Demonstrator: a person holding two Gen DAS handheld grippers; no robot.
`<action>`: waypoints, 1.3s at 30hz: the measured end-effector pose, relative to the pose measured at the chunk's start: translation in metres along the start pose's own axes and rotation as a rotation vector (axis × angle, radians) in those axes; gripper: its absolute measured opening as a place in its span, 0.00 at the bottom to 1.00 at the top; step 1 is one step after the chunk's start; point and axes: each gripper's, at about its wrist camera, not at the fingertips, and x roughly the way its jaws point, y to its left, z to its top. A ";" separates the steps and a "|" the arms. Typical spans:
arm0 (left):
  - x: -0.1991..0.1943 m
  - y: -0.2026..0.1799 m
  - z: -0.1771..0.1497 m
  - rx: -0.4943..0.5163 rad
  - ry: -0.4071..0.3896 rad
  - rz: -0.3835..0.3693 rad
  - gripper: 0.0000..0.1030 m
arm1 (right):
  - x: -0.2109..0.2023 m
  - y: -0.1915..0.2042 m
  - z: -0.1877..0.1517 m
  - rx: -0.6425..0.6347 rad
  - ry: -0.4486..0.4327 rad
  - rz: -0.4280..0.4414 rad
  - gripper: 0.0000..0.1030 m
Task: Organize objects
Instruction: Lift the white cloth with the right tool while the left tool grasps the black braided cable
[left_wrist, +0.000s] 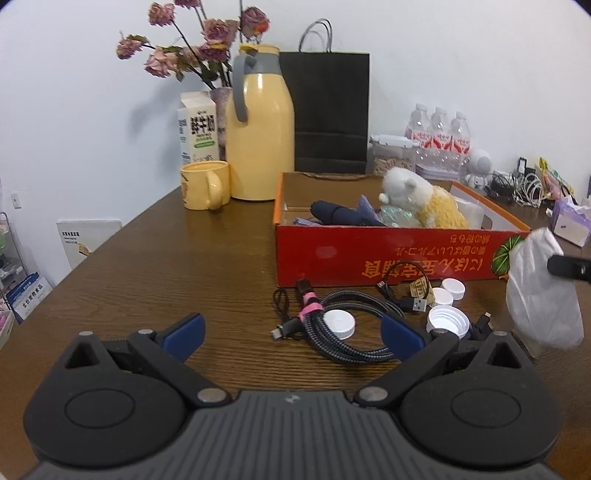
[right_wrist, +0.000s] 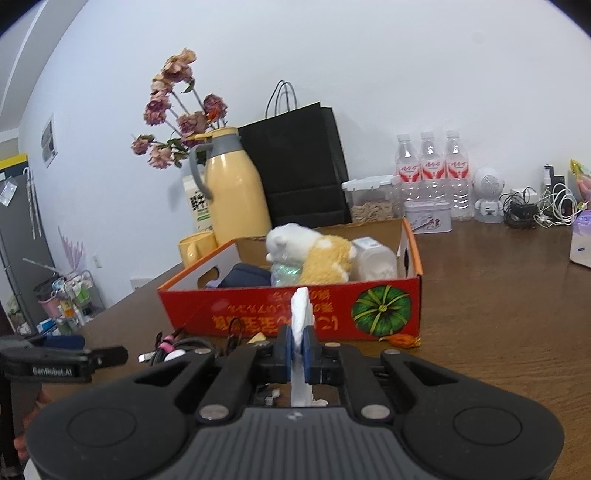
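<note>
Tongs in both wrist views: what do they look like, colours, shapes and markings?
The left tongs and right tongs look alike: black linkage arms with silver rivets, blue pads at the tips, round black housings, a ribbed grey body. The right wrist view shows "GenRoboLAI" in white on the left tool's side.

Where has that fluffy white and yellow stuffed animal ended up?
The stuffed animal lies inside the red cardboard box on the table, toward its right half, between a dark blue bundle and a white plastic container.
</note>
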 end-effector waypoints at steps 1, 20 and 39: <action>0.004 -0.003 0.001 0.005 0.006 -0.005 1.00 | 0.001 -0.002 0.002 0.001 -0.004 -0.003 0.05; 0.082 -0.043 0.019 0.219 0.209 -0.101 1.00 | 0.017 -0.019 0.011 0.020 -0.022 0.004 0.05; 0.074 -0.033 0.015 0.109 0.181 -0.101 0.89 | 0.013 -0.014 0.011 0.004 -0.027 0.004 0.05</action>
